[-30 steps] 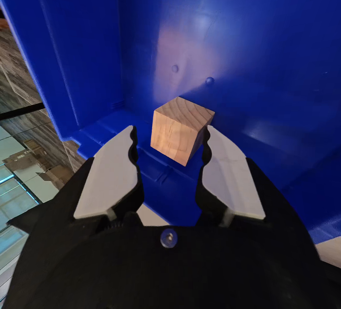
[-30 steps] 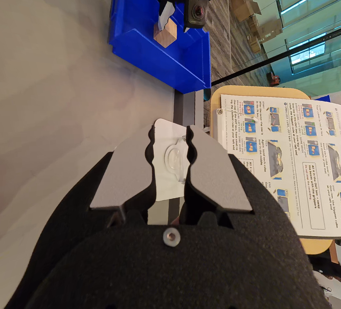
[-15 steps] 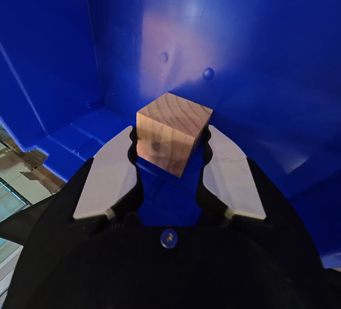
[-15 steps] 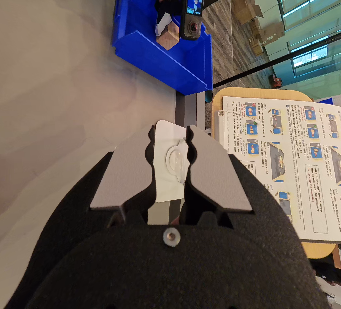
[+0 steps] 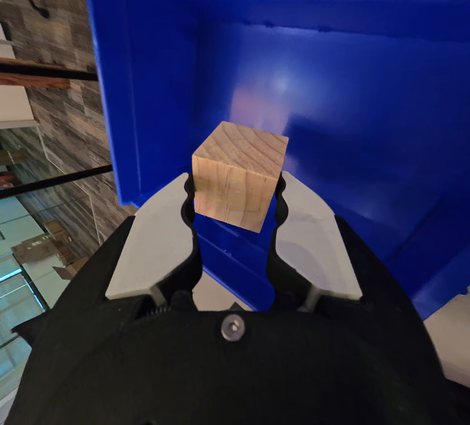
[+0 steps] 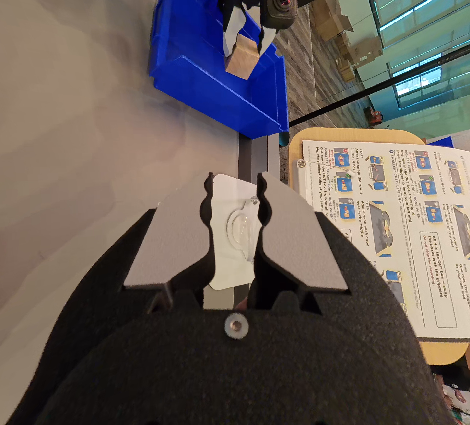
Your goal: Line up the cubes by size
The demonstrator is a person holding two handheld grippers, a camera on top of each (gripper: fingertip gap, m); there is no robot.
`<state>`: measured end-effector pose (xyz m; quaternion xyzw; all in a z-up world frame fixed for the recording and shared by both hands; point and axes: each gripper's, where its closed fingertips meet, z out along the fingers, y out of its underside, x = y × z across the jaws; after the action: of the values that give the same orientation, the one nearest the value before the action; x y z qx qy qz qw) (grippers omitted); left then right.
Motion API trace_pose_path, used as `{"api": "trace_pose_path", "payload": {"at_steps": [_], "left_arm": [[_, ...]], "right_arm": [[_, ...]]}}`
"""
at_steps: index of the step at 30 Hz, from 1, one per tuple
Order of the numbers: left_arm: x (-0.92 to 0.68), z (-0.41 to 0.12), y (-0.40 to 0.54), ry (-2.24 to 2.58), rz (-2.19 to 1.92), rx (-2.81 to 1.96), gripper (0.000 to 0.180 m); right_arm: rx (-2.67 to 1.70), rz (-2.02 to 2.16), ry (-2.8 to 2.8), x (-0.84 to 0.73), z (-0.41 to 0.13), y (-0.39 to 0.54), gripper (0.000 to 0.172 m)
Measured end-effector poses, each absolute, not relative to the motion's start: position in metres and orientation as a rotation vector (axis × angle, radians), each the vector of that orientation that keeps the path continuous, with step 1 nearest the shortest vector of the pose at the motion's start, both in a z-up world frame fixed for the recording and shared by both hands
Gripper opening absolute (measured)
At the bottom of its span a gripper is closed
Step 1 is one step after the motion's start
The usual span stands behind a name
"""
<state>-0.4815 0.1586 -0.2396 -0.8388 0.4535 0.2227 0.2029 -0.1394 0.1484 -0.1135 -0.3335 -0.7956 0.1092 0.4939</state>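
- At the centre of the left wrist view, the left tool (image 5: 234, 184) is clamped on a wooden cube (image 5: 236, 179): both black pads (image 5: 187, 199) lie against opposite faces of the block, and no gap shows on either side.
- The cube hangs clear of the blue bin (image 5: 356, 108), whose floor and walls fill the frame behind it. In the upper middle of the right wrist view the same cube (image 6: 241, 62) shows above the bin's open front (image 6: 216, 92), pinched between the left tool's white fingers (image 6: 230, 31).
- So the step in hand looks like the carry — one cube out of the bin, on its way to wherever the row is to stand.
- The right tool (image 6: 234, 184), low in its own frame, has its jaws a little apart with nothing between them; only a white plate with a clear dome (image 6: 236, 230) on the grey worktop (image 6: 89, 133) lies behind the gap.
- No other cube shows in either view, so how much of the row is done cannot be told.
- Next move, as I judge it: keep the clamp firm and the block level, clear the bin's front lip, then either set it down square or bring it toward the right tool — which would first need to spread wider than the block.
- The printed sheet on a wooden board (image 6: 381, 235) sits at the right of that frame, apart from the action.
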Motion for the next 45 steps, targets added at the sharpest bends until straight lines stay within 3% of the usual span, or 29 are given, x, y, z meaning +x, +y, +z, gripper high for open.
{"api": "trace_pose_path", "payload": {"at_steps": [9,20,27,45], "left_arm": [[-0.423,-0.169,0.161,1.246,0.545,-2.013,0.060],[-0.237,-0.061,0.132,1.304,0.185,-1.315,0.059],[-0.180,-0.045,0.118,1.264,-0.013,-1.163,0.059],[-0.160,-0.038,0.103,1.242,-0.204,-1.080,0.058]], "right_arm": [[-0.804,0.327,-1.871,-0.154,-0.109,0.145,0.035],[-0.713,0.534,-1.600,-0.177,-0.068,0.129,0.056],[-0.661,0.636,-1.545,-0.172,-0.052,0.120,0.064],[-0.534,0.652,-1.532,-0.163,-0.042,0.105,0.058]]}}
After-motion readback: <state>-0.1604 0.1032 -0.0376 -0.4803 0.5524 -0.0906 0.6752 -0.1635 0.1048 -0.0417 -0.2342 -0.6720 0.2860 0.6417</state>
